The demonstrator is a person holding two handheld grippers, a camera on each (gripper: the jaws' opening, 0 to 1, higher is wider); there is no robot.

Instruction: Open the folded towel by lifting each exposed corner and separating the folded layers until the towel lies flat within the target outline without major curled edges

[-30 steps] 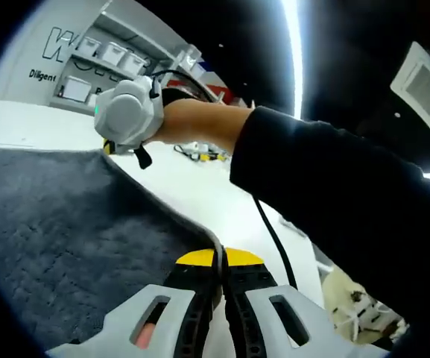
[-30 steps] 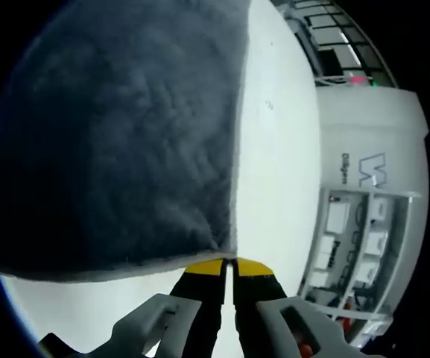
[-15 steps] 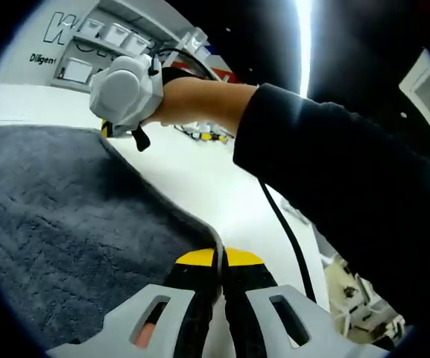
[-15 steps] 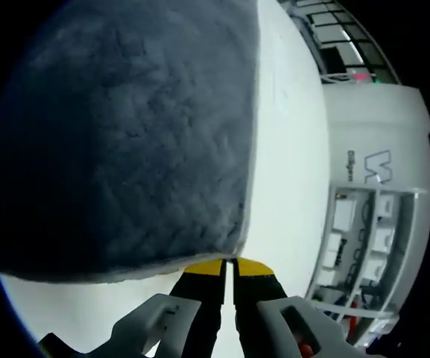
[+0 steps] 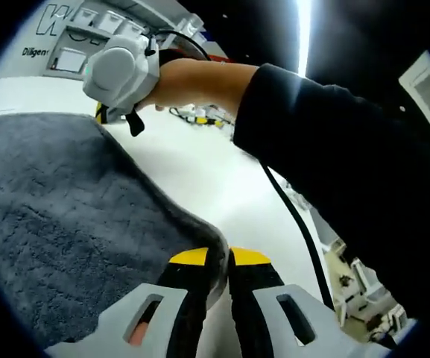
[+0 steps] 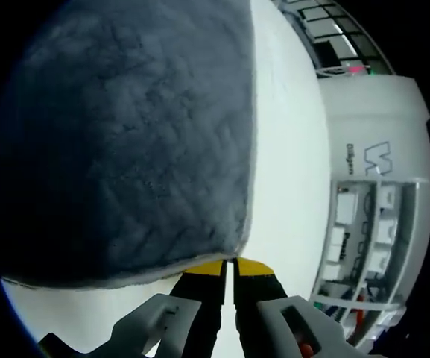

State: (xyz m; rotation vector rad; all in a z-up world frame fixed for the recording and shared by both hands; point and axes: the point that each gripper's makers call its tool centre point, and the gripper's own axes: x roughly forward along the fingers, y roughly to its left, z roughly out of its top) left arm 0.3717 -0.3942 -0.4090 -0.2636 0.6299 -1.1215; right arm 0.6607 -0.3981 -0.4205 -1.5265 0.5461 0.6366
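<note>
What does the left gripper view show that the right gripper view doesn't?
Left gripper view alone: the right tool at the towel's far corner, plus the person's dark sleeve and a black cable.

Right gripper view alone: a white shelf unit with bins, seen close beside the table.

Both: the grey towel on the white table, a corner pinched in that view's own shut tool, left tool included.

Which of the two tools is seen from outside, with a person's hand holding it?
The right tool, at the towel's far corner in the left gripper view, is held by a hand. The left tool shows just its own jaws, closed on the near edge.
</note>
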